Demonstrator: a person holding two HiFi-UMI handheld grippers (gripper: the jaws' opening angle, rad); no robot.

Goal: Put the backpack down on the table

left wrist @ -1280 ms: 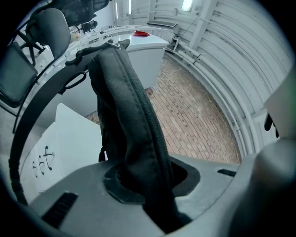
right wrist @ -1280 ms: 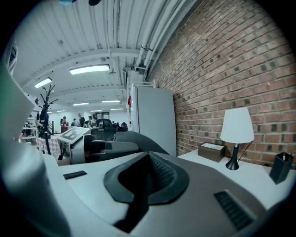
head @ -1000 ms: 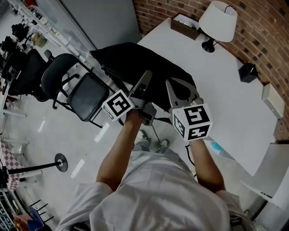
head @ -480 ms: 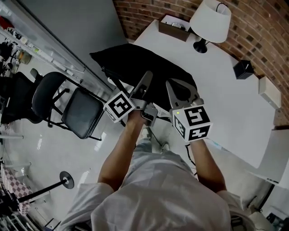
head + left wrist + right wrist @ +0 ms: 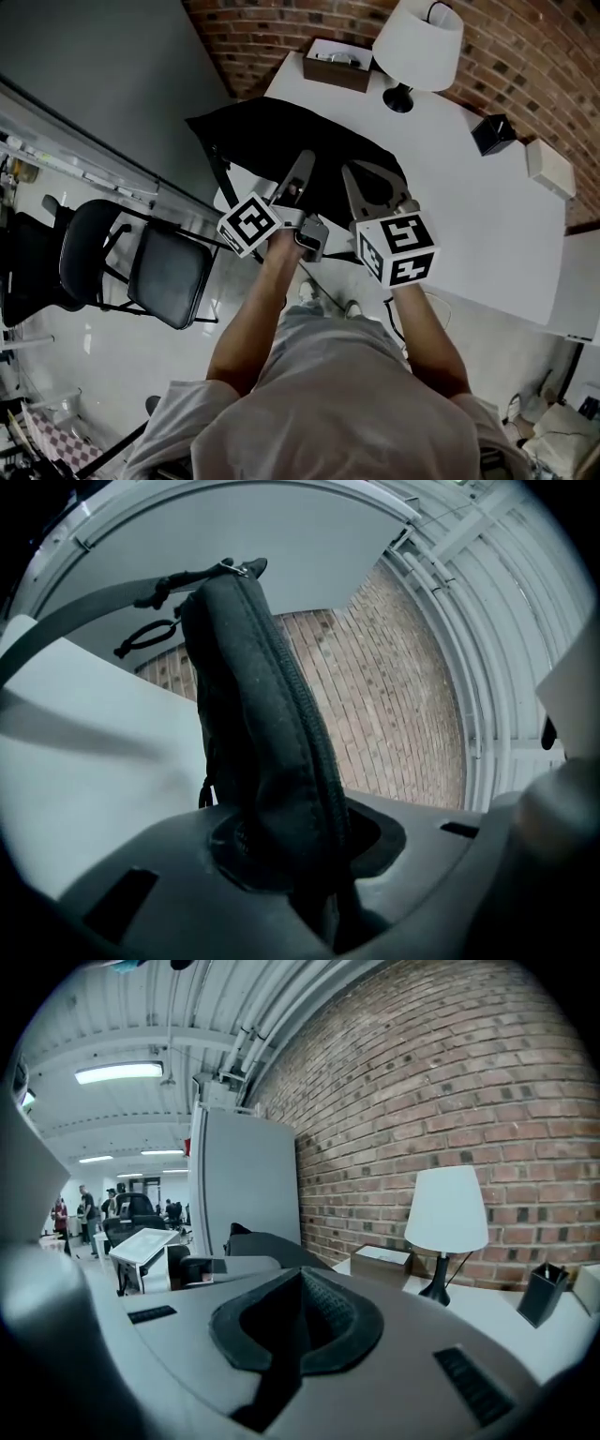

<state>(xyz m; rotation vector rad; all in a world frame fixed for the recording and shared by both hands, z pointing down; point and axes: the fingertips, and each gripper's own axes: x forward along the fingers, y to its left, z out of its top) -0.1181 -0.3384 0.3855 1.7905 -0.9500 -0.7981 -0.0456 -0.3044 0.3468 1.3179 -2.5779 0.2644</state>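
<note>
The black backpack (image 5: 272, 141) hangs at the left end of the white table (image 5: 469, 216), partly over its corner; I cannot tell whether it rests on it. My left gripper (image 5: 302, 169) is shut on a thick zippered fold of the backpack (image 5: 253, 714), which rises from between its pads (image 5: 234, 841). My right gripper (image 5: 352, 174) lies at the bag's near right edge. In the right gripper view its pads (image 5: 337, 1321) meet on a thin dark strip that looks like a backpack strap. The bag's bulk (image 5: 258, 1241) shows to the left.
On the table stand a white lamp (image 5: 417, 42), a brown box (image 5: 330, 64), a small black holder (image 5: 492, 134) and a white box (image 5: 550, 167). A brick wall (image 5: 544, 56) runs behind it. Black chairs (image 5: 169, 272) stand on the floor to the left.
Both grippers and the backpack have moved together toward the table and brick wall. The chairs have slid back to the left, and more of the tabletop lies under the bag.
</note>
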